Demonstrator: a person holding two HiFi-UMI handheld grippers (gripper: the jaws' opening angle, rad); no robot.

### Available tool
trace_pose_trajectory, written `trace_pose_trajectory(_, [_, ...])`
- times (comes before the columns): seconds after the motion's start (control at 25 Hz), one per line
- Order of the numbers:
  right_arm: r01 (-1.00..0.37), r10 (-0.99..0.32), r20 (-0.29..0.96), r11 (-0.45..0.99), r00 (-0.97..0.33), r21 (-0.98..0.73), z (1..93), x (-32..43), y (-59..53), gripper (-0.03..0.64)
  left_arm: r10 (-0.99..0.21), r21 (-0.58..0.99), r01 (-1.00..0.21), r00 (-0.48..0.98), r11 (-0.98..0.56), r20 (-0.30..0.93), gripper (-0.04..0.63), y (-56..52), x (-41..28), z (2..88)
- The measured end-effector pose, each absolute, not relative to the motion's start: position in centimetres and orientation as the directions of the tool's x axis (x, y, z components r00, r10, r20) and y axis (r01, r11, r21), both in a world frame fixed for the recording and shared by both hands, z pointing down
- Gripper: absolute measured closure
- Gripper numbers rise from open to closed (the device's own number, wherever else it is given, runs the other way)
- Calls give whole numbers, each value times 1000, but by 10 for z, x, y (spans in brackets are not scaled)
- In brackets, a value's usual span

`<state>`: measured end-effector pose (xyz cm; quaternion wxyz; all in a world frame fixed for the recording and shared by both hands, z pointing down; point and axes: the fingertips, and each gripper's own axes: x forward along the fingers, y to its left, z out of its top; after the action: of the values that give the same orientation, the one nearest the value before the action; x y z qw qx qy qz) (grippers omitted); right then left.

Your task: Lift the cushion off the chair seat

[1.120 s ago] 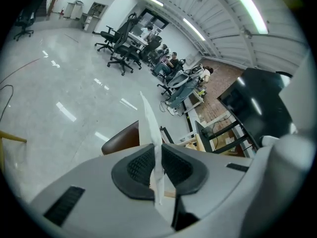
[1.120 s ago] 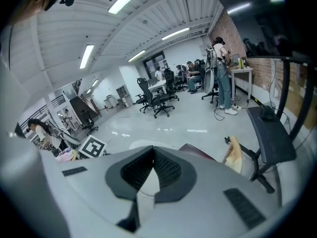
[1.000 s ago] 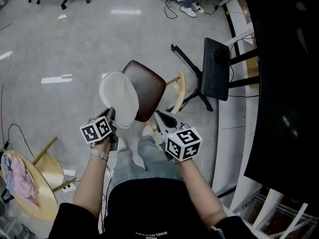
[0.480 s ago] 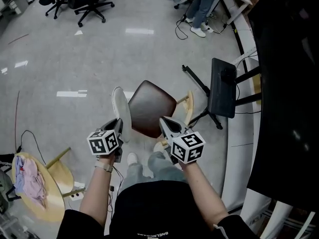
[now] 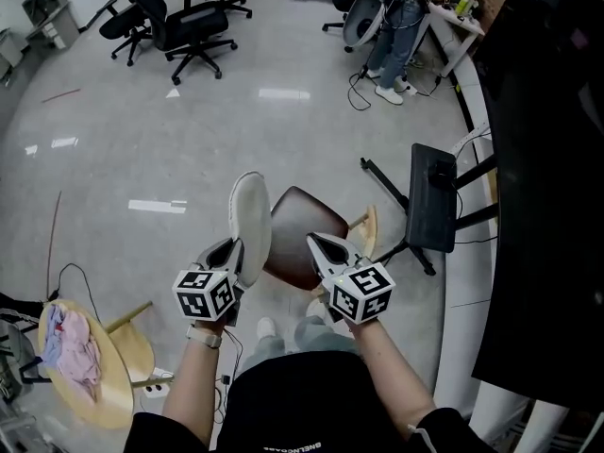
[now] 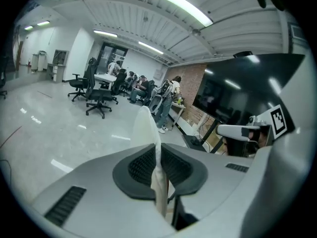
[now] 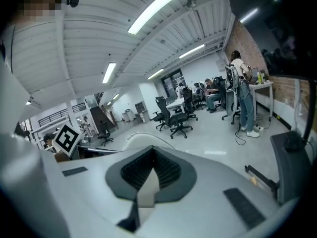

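Observation:
The white round cushion (image 5: 250, 217) stands on edge in the air, left of the brown chair seat (image 5: 302, 234) and clear of it. My left gripper (image 5: 232, 253) is shut on the cushion's lower rim. In the left gripper view the cushion (image 6: 147, 130) rises as a thin white edge from between the pads of my left gripper (image 6: 158, 160). My right gripper (image 5: 316, 243) hovers over the seat's near edge, jaws together, apart from the cushion. In the right gripper view the cushion (image 7: 143, 139) shows just beyond the closed tips of my right gripper (image 7: 151, 155).
A black panel on a legged stand (image 5: 432, 210) is right of the chair, beside a large dark screen (image 5: 552, 159). A wooden stool with pink cloth (image 5: 75, 361) sits at the lower left. Office chairs (image 5: 193, 22) and standing people (image 5: 401, 17) are farther off.
Both grippers have risen. The cushion, held by the left gripper, has come up off the seat and turned from nearly flat to standing on edge.

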<state>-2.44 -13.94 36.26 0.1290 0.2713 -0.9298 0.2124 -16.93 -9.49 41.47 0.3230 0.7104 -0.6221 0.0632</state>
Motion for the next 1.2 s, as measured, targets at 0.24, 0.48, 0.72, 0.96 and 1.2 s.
trace_pose_trajectory(0.24, [-520, -443, 296, 808, -847, -278, 334, -31, -145, 607, -878, 301, -951, 196, -63, 436, 555, -104, -165, 372])
trace_pose_trajectory(0.48, [-478, -433, 215, 841, -875, -252, 304, -32, -151, 607, -926, 191, -975, 169, -108, 337, 558, -110, -158, 323])
trace_pose_trajectory(0.72, [-444, -422, 146, 873, -895, -201, 272, -38, -149, 607, -950, 162, -980, 154, -113, 271, 558, -105, -158, 292])
trace_pose_trajectory(0.96, [-423, -416, 74, 894, -906, -146, 247, -42, -142, 607, -969, 102, -987, 142, -123, 201, 559, -97, -156, 272])
trace_pose_trajectory(1.2, [-402, -400, 41, 907, -915, -127, 236, -45, -137, 607, -981, 100, -989, 128, -114, 148, 559, -91, -159, 257])
